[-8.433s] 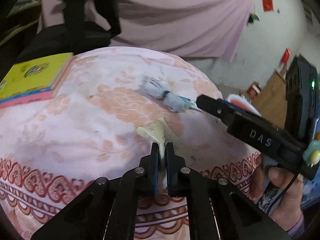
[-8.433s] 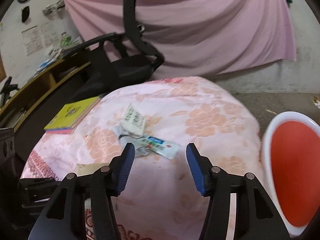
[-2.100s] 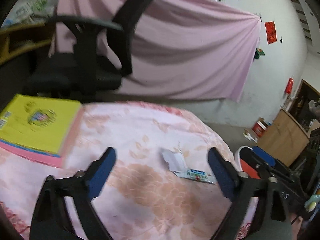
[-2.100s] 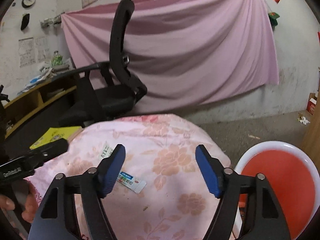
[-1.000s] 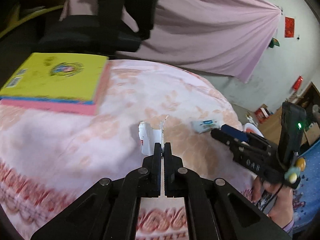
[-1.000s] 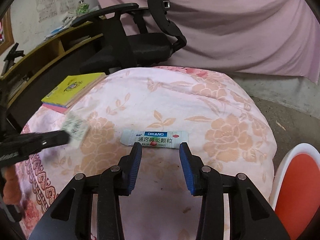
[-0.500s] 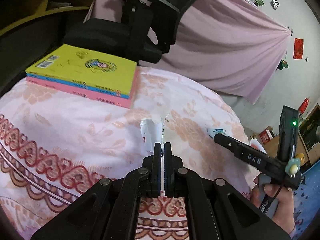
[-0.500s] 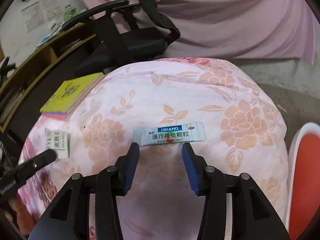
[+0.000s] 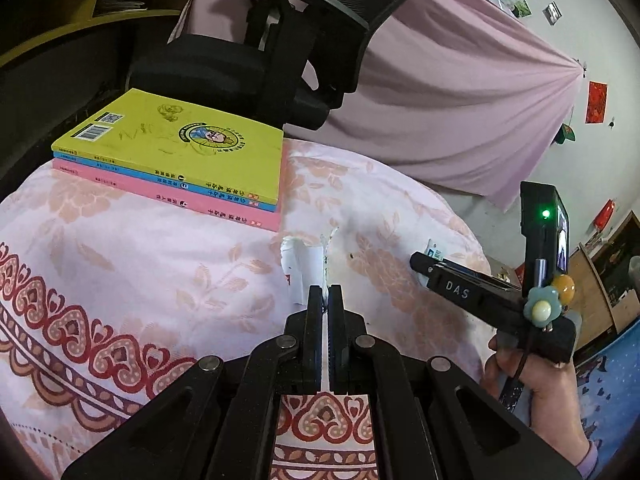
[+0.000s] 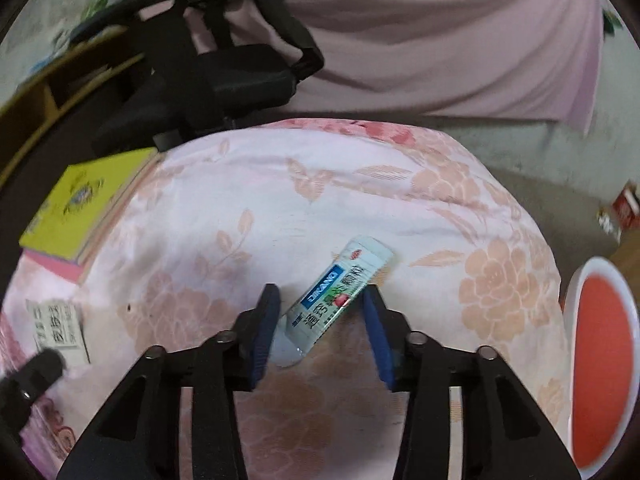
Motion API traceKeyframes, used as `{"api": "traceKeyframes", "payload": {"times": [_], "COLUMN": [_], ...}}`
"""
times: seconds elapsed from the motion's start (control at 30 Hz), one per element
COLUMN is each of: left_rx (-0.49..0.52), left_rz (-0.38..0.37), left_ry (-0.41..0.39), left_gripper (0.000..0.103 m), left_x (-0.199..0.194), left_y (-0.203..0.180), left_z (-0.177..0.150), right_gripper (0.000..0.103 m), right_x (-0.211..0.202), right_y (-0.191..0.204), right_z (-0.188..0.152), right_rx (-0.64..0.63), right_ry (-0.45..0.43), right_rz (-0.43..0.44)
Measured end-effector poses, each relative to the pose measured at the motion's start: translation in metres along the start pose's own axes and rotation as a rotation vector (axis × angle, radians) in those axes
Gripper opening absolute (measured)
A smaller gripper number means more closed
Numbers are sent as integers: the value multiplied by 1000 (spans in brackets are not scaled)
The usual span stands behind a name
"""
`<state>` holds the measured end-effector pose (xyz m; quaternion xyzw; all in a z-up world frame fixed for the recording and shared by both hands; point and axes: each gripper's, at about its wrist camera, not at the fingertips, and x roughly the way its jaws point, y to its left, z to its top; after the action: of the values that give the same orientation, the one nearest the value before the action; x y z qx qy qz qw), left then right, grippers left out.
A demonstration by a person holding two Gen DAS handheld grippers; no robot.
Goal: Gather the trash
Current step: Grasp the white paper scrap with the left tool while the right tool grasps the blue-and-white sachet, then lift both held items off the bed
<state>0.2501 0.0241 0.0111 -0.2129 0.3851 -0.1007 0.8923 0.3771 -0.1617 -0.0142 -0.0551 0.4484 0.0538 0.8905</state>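
Right now the left gripper (image 9: pixel 325 294) is clenched on a torn white paper wrapper with printed text (image 9: pixel 306 268), its two black fingers pinched tight on the wrapper's edge so the scrap stands up from the pink floral tablecloth (image 9: pixel 120 264). That wrapper sits just this side of the stack of three books, yellow over blue over pink (image 9: pixel 180 156), which rests on the cloth in front of a black office chair (image 9: pixel 280 52).

Farther from the book stack, the right gripper (image 10: pixel 320 320) points down at the cloth with its blue-padded jaws closing around a long pale sachet with a blue label and a red fruit print (image 10: pixel 340 292). The sachet lies tilted between the pads, its lower end near the left pad; the right pad looks to touch its edge, but a firm grip is not visible. A hand (image 9: pixel 532 380) holds this gripper's handle. Well beyond the sachet from the books, off the cloth's edge, stands a round red basin with a white rim (image 10: pixel 600 344).
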Motion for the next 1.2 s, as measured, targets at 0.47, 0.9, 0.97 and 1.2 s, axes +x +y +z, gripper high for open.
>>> {"api": "traceKeyframes", "payload": {"times": [0.47,0.9,0.97,1.2], "left_rx": [27,142,158,154], "left_rz": [2,-13,-16,-101], "left_ry": [4,-48,-72,-200], "left_gripper": [0,0,0,0], "left_x": [6,5,2,-14], "left_y": [-6,-34,-38,-47], "left_z": [-3,-12,-14,-19], "right_gripper": [7,6,6,6], "right_x": [-22,-83,-90,-120], "right_y": [22,22,20,1], "right_z": [-26,-63,-67,-81], "right_rx": [-150,-167,-155,-76], "right_ry": [-48,-239,-270,-437], "right_rz": [16,120,128,153]}}
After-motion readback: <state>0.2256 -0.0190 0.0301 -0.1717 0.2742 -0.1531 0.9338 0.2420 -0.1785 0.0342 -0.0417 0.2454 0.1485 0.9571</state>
